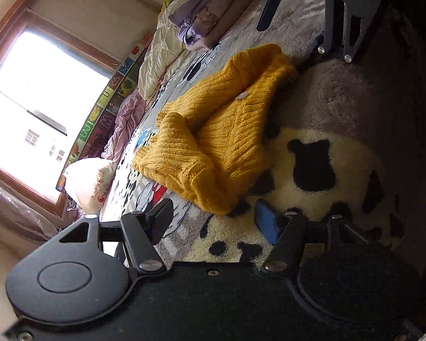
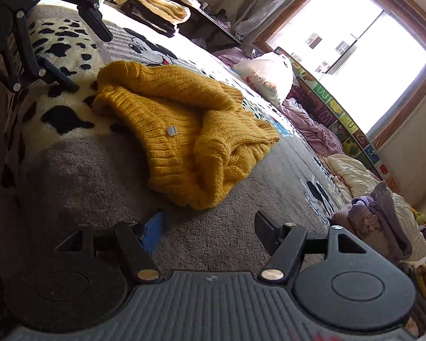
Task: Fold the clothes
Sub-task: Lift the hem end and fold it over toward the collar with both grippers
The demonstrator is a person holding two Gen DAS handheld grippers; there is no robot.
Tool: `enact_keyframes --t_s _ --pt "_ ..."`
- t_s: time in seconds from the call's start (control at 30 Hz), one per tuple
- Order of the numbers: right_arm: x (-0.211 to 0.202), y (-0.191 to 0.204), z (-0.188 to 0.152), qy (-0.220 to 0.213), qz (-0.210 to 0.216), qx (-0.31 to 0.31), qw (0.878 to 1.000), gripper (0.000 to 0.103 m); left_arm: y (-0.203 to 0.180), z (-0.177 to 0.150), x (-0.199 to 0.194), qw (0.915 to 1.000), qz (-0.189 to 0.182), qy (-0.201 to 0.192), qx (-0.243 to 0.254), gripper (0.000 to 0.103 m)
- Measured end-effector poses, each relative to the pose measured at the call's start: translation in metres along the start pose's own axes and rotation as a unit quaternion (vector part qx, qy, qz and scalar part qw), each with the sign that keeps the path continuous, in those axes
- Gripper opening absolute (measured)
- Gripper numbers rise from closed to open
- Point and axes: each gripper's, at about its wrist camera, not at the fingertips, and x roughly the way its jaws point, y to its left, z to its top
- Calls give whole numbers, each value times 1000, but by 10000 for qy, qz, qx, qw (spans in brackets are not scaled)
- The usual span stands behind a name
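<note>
Mustard sweater (image 1: 213,130) lies on the plush blanket (image 1: 340,99) by the window (image 2: 355,56), both grippers open, empty.

The alphabet mat (image 2: 344,119) by the window shows letters U, M, N; nothing else is legible.

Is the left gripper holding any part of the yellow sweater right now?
No, the left gripper stands open with nothing between its fingers, and the yellow sweater lies apart from it on the blanket.

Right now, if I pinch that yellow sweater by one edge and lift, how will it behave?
The yellow sweater looks like thick, chunky knit, so it is probably floppy and will sag and unfold. It seems bulky, likely heavyish for clothing. On the fuzzy blanket it may drag rather than slide.
</note>
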Motion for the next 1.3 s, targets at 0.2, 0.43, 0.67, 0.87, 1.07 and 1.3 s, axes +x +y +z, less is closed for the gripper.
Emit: enact_keyframes --t_s 0.2,0.43,0.67,0.87,1.07,1.3 --pt "8 9 2 -458 -249 -239 9984 73 -2 0 6 9983 434 -264 276 71" --pt "-1 21 10 -1257 -856 -968 9836 68 1 3 5 9942 825 -550 414 69" --pt "20 16 13 -1126 -391 -898 9888 49 2 1 17 9962 611 -458 419 52" --pt "28 11 15 -973 -272 -503 9936 47 -3 5 29 9965 635 -252 474 32" --pt "24 6 13 -864 -8 -227 9960 34 -15 11 19 9948 808 -82 613 25" --pt "-7 14 12 -780 282 -279 9962 32 -26 11 -23 9961 499 -95 725 25"
